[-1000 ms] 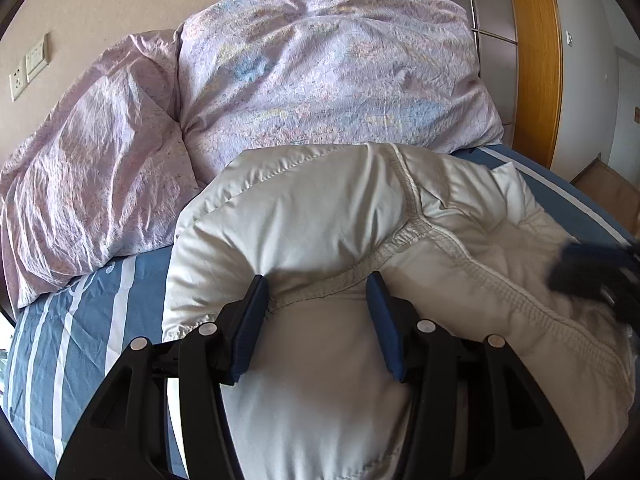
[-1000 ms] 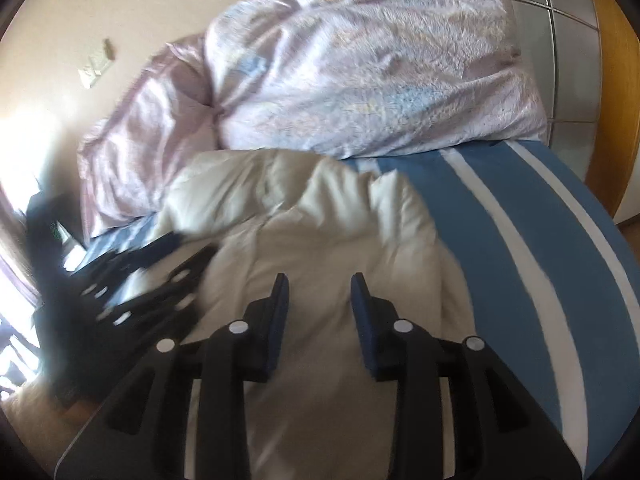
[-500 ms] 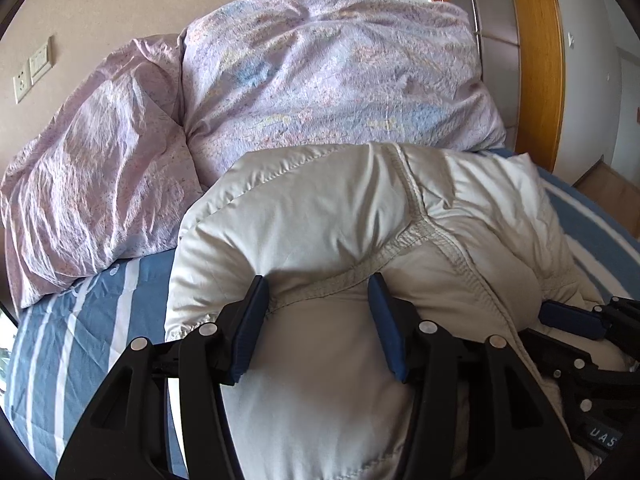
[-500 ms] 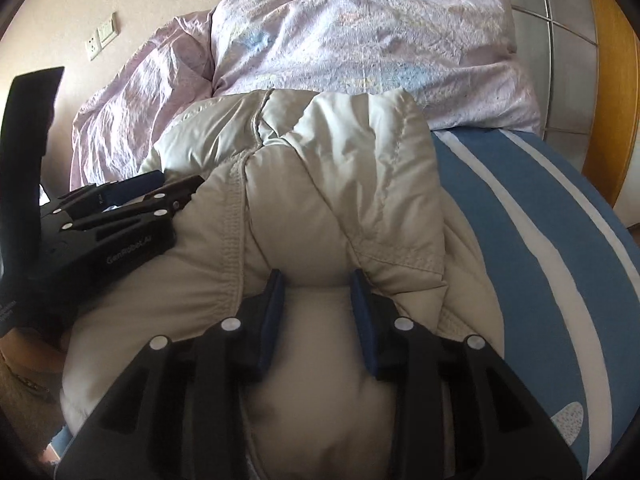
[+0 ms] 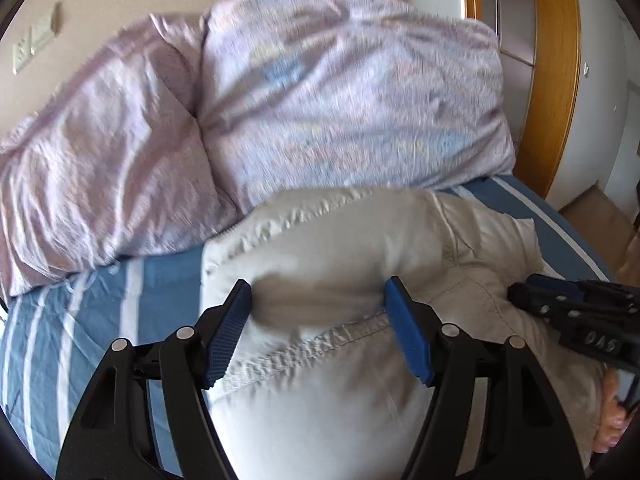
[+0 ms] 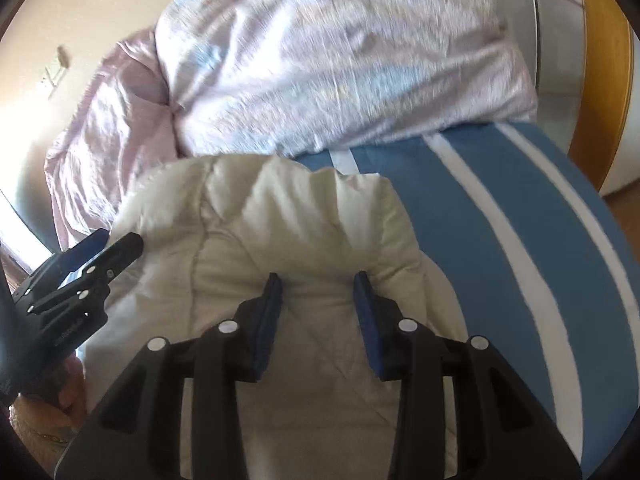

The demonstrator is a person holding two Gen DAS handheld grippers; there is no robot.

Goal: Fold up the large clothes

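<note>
A cream padded jacket (image 5: 340, 248) lies bundled on the blue striped bed, also in the right wrist view (image 6: 280, 216). My left gripper (image 5: 318, 312) has its jaws wide apart with the puffy jacket fabric and a stitched seam bulging between them. My right gripper (image 6: 318, 296) stands with jaws apart over the jacket's right side, fabric between the blue pads. The right gripper shows at the right edge of the left wrist view (image 5: 576, 316); the left gripper shows at the left of the right wrist view (image 6: 76, 276).
Two lilac pillows (image 5: 320, 100) lie against the headboard just beyond the jacket. The blue and white striped sheet (image 6: 520, 220) spreads to the right and left (image 5: 80, 312). A wooden door frame (image 5: 556, 80) stands at the right; wall sockets (image 5: 32, 44) at upper left.
Both grippers have lowered with the jacket toward the bed. The left jaws have spread wider. The jacket bundle now sits lower and flatter in front of the pillows.
</note>
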